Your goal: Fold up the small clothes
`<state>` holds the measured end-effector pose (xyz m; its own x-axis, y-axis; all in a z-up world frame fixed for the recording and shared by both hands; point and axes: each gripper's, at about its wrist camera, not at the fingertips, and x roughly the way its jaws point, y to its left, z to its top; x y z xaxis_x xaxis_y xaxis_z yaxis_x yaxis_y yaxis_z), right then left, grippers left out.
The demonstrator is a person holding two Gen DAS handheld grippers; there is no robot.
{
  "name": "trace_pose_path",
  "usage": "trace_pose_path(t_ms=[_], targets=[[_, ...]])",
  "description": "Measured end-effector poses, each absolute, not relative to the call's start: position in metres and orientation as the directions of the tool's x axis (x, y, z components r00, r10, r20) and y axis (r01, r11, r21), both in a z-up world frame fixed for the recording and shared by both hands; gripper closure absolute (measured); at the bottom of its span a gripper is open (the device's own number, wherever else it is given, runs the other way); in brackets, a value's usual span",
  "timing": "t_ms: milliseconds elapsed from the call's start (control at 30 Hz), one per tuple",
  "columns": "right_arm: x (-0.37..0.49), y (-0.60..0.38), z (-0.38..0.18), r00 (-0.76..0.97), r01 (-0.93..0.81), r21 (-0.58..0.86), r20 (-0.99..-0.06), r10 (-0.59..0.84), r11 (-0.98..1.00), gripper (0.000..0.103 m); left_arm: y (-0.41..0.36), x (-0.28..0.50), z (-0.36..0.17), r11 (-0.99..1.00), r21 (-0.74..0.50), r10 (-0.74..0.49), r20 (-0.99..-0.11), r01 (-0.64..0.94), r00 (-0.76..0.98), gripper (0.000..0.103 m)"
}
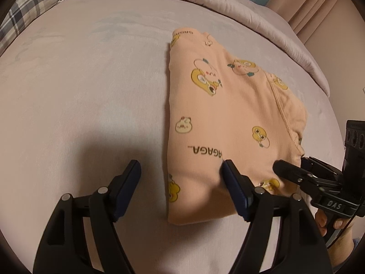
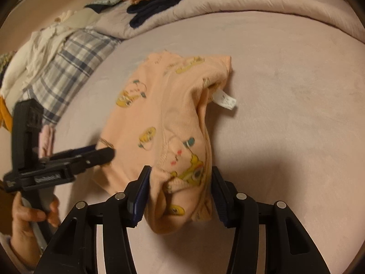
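Observation:
A peach garment point(image 1: 228, 105) printed with yellow cartoon figures lies folded on the pinkish bed sheet point(image 1: 91, 80). My left gripper point(image 1: 181, 171) is open and straddles the garment's near left edge, one finger on the sheet and one over the cloth. In the right wrist view the garment point(image 2: 159, 105) shows a white label point(image 2: 224, 100) at its far side. My right gripper point(image 2: 181, 178) stands open around the bunched near corner, and the cloth fills the gap between the pads. Each gripper appears in the other's view, the right gripper point(image 1: 294, 166) and the left gripper point(image 2: 102, 153), each held by a hand point(image 2: 29, 217).
A rolled pale comforter point(image 2: 251, 2) borders the far side of the bed. A plaid cloth point(image 2: 75, 68), white clothes point(image 2: 38, 52) and dark folded garments point(image 2: 155, 6) lie at the far left. Curtains point(image 1: 319, 11) hang beyond the bed.

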<state>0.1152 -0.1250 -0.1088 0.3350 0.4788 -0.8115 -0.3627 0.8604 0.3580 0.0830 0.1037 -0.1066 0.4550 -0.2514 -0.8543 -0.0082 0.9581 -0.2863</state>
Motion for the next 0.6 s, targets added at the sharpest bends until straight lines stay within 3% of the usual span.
trace_pose_path(t_ms=[200, 333, 400, 500, 600], targets=[[0.112, -0.117, -0.105, 0.358, -0.373, 0.308, -0.822, 0.442, 0.875, 0.052, 0.1, 0.077, -0.107, 0.97, -0.243, -0.211, -0.86, -0.009, 0.464, 0.025], [0.106, -0.116, -0.099, 0.37, -0.378, 0.296, -0.821, 0.436, 0.877, 0.051, 0.101, 0.068, -0.103, 0.972, -0.23, -0.187, -0.863, -0.036, 0.469, 0.016], [0.102, -0.116, -0.095, 0.381, -0.382, 0.288, -0.816, 0.434, 0.878, 0.045, 0.1, 0.064, -0.102, 0.972, -0.231, -0.182, -0.865, -0.049, 0.468, 0.014], [0.095, -0.117, -0.09, 0.398, -0.391, 0.279, -0.808, 0.435, 0.877, 0.04, 0.099, 0.059, -0.099, 0.974, -0.214, -0.156, -0.867, -0.071, 0.472, 0.002], [0.088, -0.116, -0.084, 0.418, -0.4, 0.262, -0.8, 0.43, 0.878, 0.032, 0.1, 0.052, -0.094, 0.966, -0.246, -0.176, -0.856, -0.084, 0.486, 0.001]])
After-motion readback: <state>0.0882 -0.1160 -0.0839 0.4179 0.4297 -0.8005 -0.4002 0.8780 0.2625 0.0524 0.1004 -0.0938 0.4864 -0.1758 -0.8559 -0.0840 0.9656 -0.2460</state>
